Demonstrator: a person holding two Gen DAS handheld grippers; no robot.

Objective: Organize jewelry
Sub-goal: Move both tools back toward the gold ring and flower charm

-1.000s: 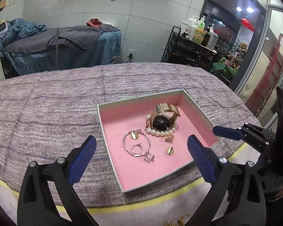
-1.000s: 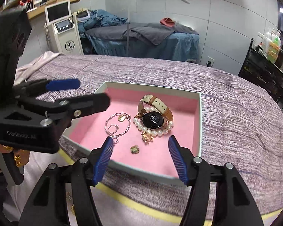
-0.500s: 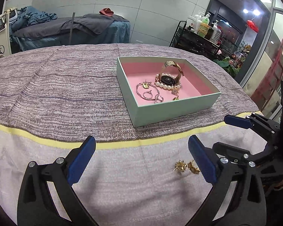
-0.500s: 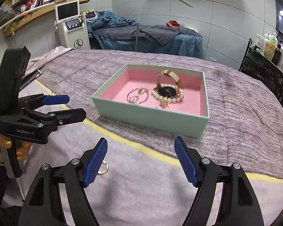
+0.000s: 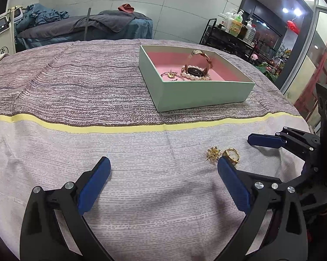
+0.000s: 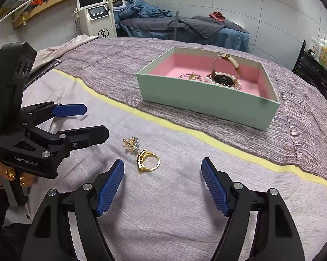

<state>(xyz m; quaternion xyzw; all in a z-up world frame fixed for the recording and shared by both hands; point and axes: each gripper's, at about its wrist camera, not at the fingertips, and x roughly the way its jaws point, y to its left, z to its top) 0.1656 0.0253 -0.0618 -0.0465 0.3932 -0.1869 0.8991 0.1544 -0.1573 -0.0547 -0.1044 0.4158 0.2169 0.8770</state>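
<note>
At twelve o'clock we see a massage bed (image 6: 185,30) draped in grey and blue covers, a red cloth (image 6: 217,15) on it. At ten o'clock stands a white machine (image 6: 96,13); at two o'clock, a black rack (image 5: 231,41) of bottles (image 5: 237,24).

Left claw (image 5: 163,169): black plastic arms, blue ribbed pads, silver round screws at the joints.
Right claw (image 6: 162,171): same black frame, blue grooved pads, silver screws.
Marking: white "GenRobot.AI" lettering on the left body.
Hand (image 6: 13,174): gold glitter-painted nails, dark sleeve.
</note>
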